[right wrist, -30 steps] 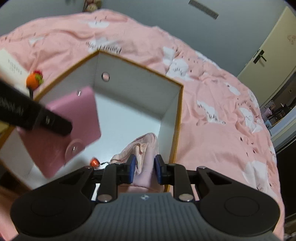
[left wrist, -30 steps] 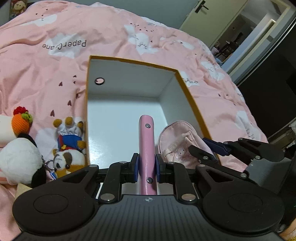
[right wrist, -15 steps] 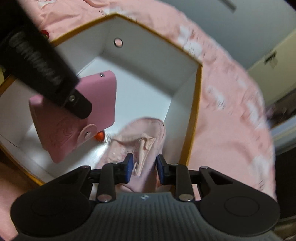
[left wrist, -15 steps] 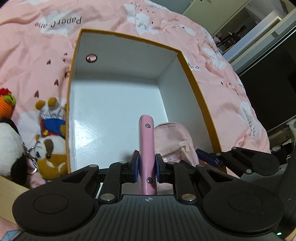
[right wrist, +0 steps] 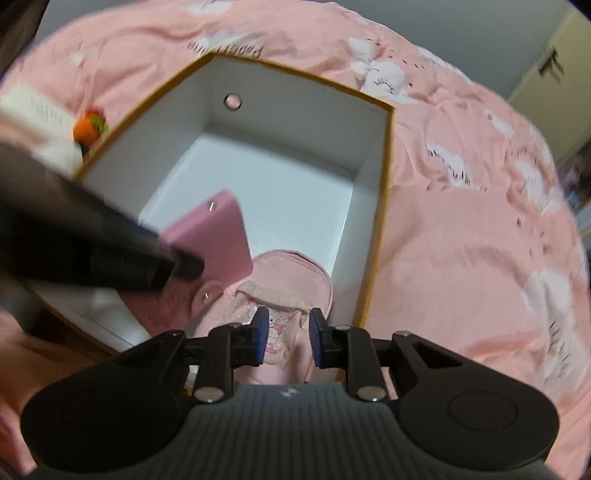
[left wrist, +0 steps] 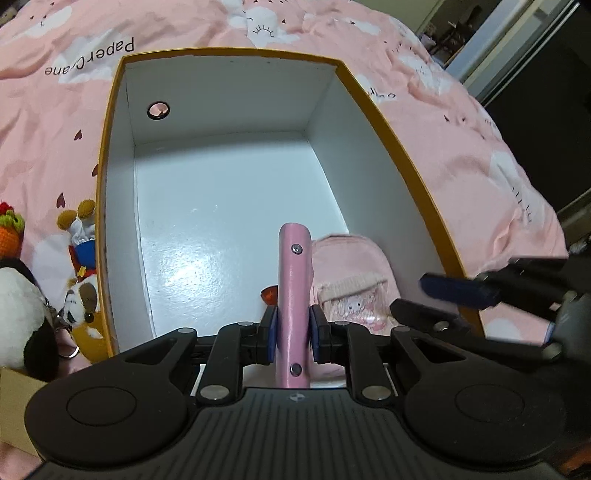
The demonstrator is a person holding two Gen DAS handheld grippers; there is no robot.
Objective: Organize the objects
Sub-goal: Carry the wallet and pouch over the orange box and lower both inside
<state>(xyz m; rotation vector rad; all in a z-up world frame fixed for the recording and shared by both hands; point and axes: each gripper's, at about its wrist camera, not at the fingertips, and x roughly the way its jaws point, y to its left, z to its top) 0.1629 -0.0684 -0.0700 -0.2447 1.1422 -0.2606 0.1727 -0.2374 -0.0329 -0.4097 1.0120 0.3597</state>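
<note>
A white box with an orange rim lies open on a pink bed. My left gripper is shut on a pink wallet, held edge-up inside the box near its front. A small pink backpack lies in the box's near right corner. My right gripper is open just above the backpack, with nothing between its pads. It also shows at the right of the left wrist view. A small orange-red thing lies beside the backpack.
Plush toys lie left of the box: a dog, a black-and-white one and an orange knitted one. The pink quilt surrounds the box. A doorway is at the far right.
My right gripper has let go of the pink backpack, which now lies in the box, and has opened and drawn back. My left gripper has lowered the wallet further into the box.
</note>
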